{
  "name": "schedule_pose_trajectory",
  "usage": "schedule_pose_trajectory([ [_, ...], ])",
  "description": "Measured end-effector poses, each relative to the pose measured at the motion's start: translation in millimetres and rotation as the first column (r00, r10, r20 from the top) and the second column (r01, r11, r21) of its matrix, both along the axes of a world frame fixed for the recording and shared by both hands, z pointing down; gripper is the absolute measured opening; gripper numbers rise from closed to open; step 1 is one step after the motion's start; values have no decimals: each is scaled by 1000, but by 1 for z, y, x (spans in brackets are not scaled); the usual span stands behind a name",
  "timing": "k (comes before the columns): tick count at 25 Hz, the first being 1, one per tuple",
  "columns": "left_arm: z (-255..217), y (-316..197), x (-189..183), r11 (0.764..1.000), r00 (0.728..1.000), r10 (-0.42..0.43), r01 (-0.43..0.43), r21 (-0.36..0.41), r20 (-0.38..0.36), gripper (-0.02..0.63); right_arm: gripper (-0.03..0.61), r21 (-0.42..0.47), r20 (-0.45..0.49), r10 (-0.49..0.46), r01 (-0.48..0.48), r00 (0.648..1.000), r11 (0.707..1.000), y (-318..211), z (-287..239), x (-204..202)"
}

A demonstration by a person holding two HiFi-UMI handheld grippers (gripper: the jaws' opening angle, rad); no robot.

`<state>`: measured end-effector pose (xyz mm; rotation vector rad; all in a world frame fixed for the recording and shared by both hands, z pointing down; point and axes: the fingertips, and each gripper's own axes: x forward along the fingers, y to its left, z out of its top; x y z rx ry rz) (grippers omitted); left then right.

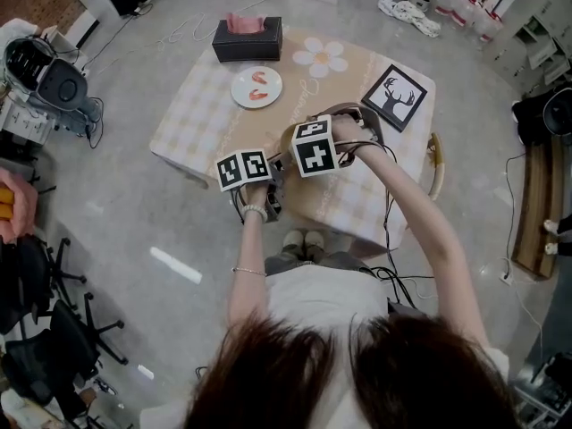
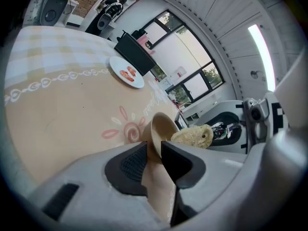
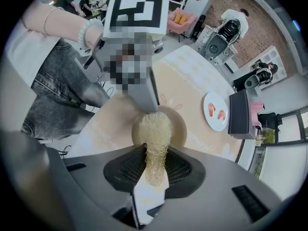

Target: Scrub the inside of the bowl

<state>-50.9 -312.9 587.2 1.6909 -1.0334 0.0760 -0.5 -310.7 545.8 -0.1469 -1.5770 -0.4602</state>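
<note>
In the tilted bowl sits a loofah.

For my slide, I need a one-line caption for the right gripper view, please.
Right gripper holds a loofah scrubber in the beige bowl, whose rim the left gripper clamps.

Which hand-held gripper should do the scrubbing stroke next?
Right. The right hand-held gripper pinches the pale fibrous scrubber, at the mouth of the beige round bowl; the left hand-held gripper clamps that bowl's rim.
</note>
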Motion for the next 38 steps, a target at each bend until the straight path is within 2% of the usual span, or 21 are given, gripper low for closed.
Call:
schedule_pose_trajectory([
  [6, -1, 0, 0, 1000, 1000, 1, -1, -5, -6, 95, 97, 23, -20, -48, 48, 999, 999, -14, 0, -12],
  [10, -1, 1, 1, 1000, 1000, 0, 0, -2, -11, 92, 97, 29, -1, -60, 60, 998, 998, -20, 0, -21],
  [14, -3, 0, 2, 1000, 1000, 2, -2, 4, 1, 92, 97, 73, -11, -76, 77, 997, 994, -34, 3, -25],
  [24, -1, -1, 1, 1000, 1000, 3, -3, 1, 3, 92, 97, 116, -102, -65, 77, 993, 990, -53, 6, 9],
  [38, -2, 1, 2, 1000, 1000, 15, -15, 0, 5, 92, 97, 71, -183, -67, 82, 981, 994, -18, 8, 41],
])
